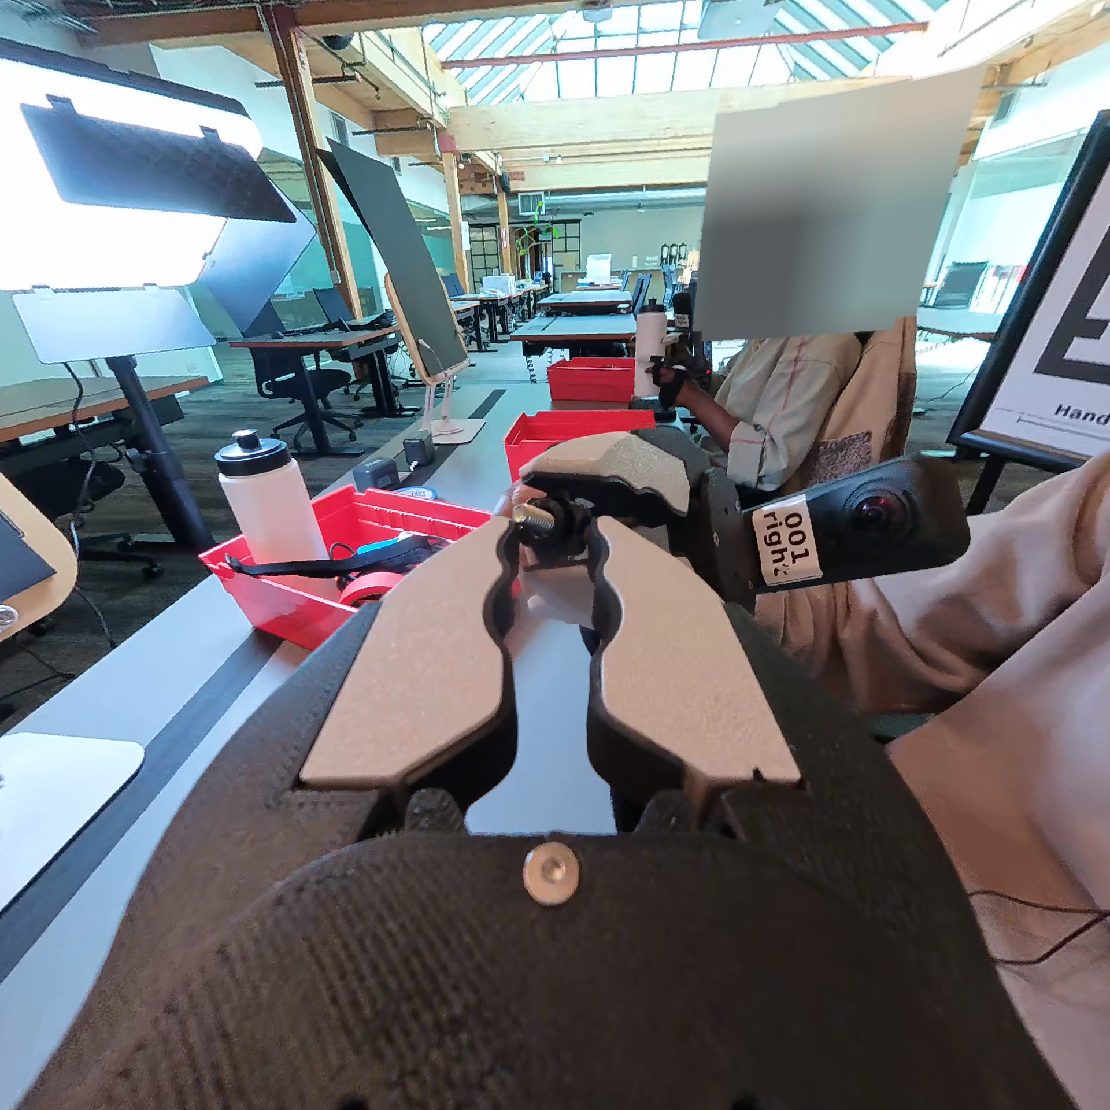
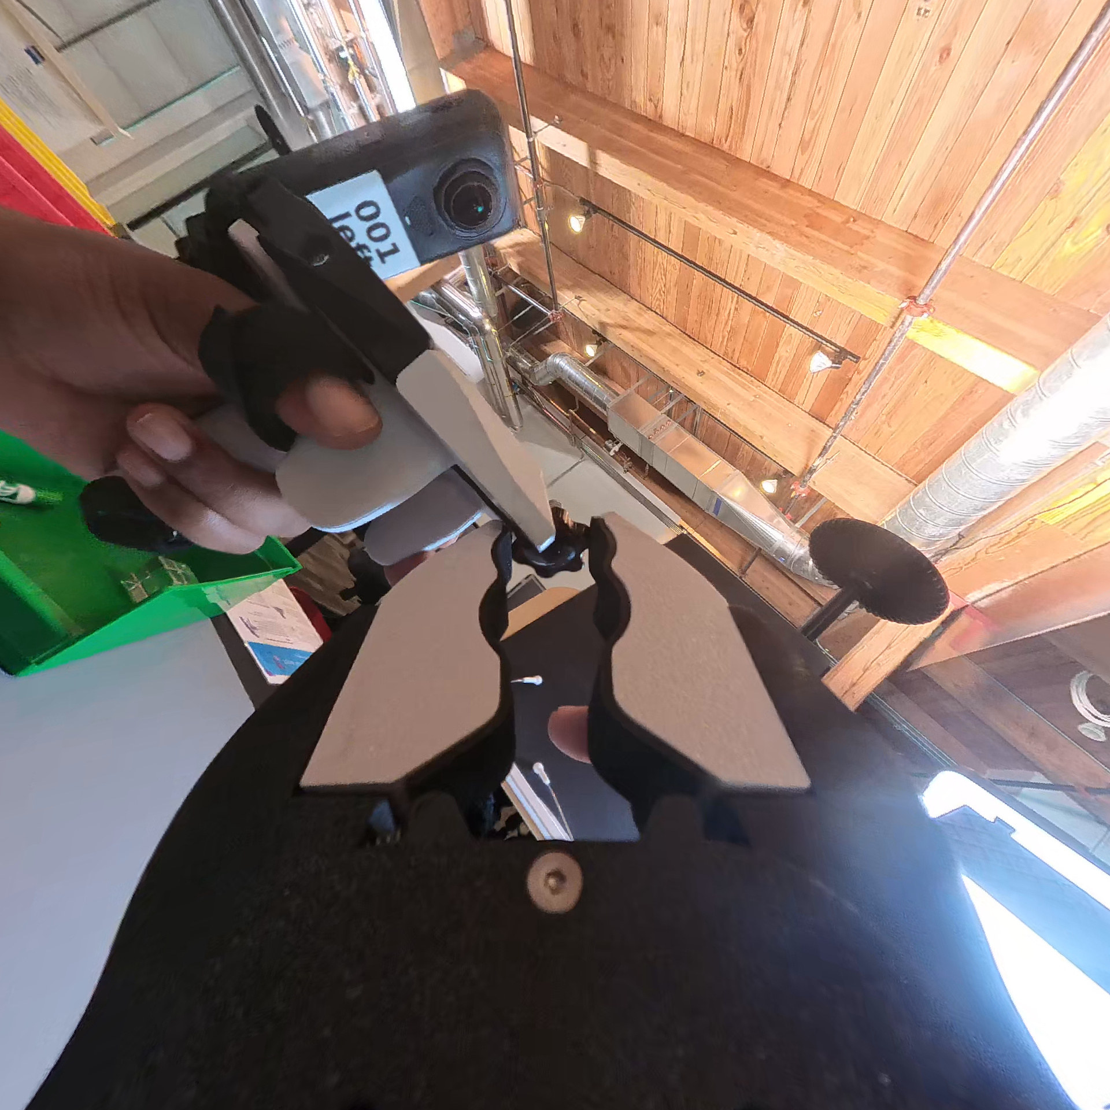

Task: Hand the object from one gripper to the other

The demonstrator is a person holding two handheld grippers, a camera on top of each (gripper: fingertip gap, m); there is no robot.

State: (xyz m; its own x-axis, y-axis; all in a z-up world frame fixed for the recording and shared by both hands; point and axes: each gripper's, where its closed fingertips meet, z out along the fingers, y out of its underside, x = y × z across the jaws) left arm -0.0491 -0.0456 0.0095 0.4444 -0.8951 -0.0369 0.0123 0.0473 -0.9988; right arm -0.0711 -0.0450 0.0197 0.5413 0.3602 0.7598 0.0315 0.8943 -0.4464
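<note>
A small black knob (image 1: 561,531) with a threaded metal stud (image 1: 533,516) is held in the air above the grey table (image 1: 180,691). My left gripper (image 1: 551,531) has both fingertips pressed on the knob's sides. My right gripper (image 2: 548,540) comes in from the right and its two tips also sit against the knob (image 2: 549,558). In the right wrist view the left gripper's grey finger (image 2: 480,456) crosses over the knob from the upper left, held by a hand (image 2: 150,372). Both grippers meet at the knob at roughly right angles.
A red bin (image 1: 282,591) with a white bottle (image 1: 264,498), straps and tape stands left of the grippers, with more red bins (image 1: 540,435) behind. A seated person (image 1: 799,408) works across the table. A green bin (image 2: 120,606) lies at the left in the right wrist view. The tips of both grippers are at nearly the same place.
</note>
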